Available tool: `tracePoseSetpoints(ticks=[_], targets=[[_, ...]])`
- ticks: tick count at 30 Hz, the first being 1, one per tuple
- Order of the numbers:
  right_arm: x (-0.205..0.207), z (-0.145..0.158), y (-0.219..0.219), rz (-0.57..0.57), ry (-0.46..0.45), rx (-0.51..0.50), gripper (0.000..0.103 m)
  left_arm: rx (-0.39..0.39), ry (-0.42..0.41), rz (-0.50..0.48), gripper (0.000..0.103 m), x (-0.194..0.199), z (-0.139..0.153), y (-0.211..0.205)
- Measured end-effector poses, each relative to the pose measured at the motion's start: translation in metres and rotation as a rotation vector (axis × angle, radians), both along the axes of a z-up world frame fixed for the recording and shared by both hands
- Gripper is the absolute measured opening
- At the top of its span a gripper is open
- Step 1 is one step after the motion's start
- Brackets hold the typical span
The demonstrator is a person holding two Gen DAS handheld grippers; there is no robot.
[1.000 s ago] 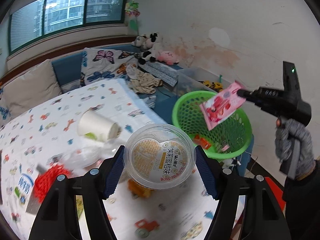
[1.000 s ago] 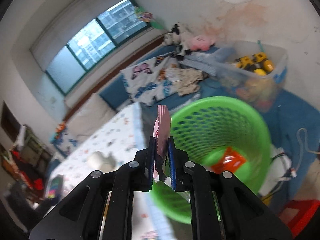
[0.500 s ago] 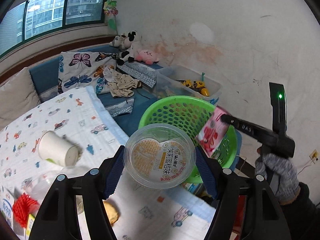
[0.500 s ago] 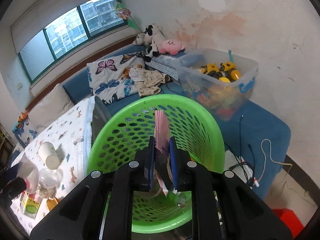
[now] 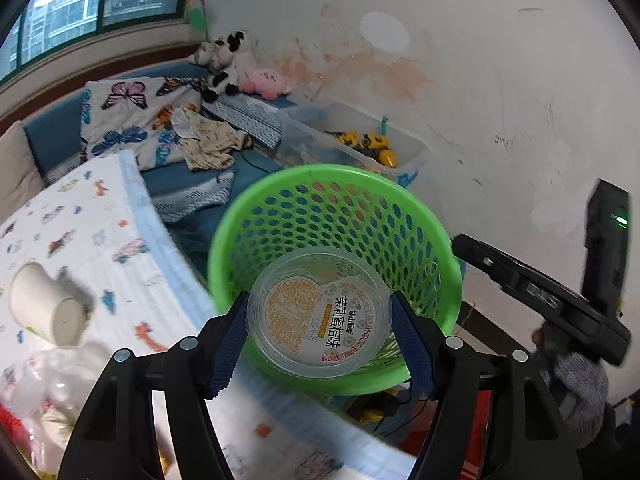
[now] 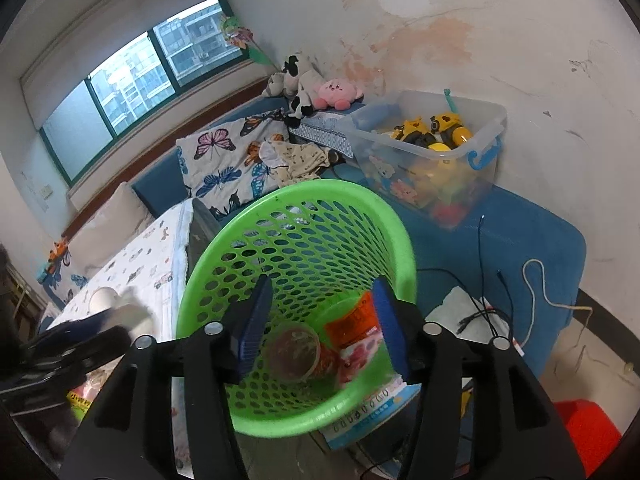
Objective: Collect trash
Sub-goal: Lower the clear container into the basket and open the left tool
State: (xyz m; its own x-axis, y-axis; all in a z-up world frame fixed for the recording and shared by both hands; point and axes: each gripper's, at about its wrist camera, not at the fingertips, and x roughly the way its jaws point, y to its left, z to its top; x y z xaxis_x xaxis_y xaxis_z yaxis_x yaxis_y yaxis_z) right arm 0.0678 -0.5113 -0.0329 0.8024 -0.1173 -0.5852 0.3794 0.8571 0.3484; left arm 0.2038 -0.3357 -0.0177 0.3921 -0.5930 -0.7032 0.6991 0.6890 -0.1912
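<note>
My left gripper (image 5: pixel 320 316) is shut on a round clear plastic tub (image 5: pixel 320 322) with an orange label, its blue pads pressing both sides. It hangs over the near rim of the green mesh basket (image 5: pixel 320 174). My right gripper (image 6: pixel 320 304) hovers above the same basket (image 6: pixel 304 194); its jaws are opening and nothing is between them. Below, a pink wrapper (image 6: pixel 360 354) lies on the basket floor beside an orange packet (image 6: pixel 352 320) and a clear cup (image 6: pixel 294 354).
A white paper cup (image 5: pixel 44 308) lies on the patterned tablecloth (image 5: pixel 80 240) left of the basket, with plastic scraps nearby. A clear toy bin (image 6: pixel 432 152) stands on the blue bench behind. Cables (image 6: pixel 480 312) and a red stool (image 6: pixel 588 432) are on the floor at right.
My right gripper has let go of the pink wrapper, which now lies in the basket. My left gripper has carried the clear tub from over the table to the basket's rim.
</note>
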Motion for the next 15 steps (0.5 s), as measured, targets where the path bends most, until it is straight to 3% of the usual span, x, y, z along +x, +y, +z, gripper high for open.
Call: tracePoseSetpoints(ticks=[11, 14, 15], targets=[[-0.048, 0.006, 0.002, -0.049, -0.032, -0.047, 0.067, -0.009, 0.082, -0.072, 0.067, 0.001, -0.022, -0.058], [-0.059, 0.002, 0.002, -0.061, -0.027, -0.039, 0.067, -0.033, 0.111, -0.091, 0.081, 0.002, -0.027, -0.067], [-0.061, 0.001, 0.002, -0.065, -0.026, -0.036, 0.067, -0.044, 0.120, -0.098, 0.081, 0.002, -0.028, -0.068]])
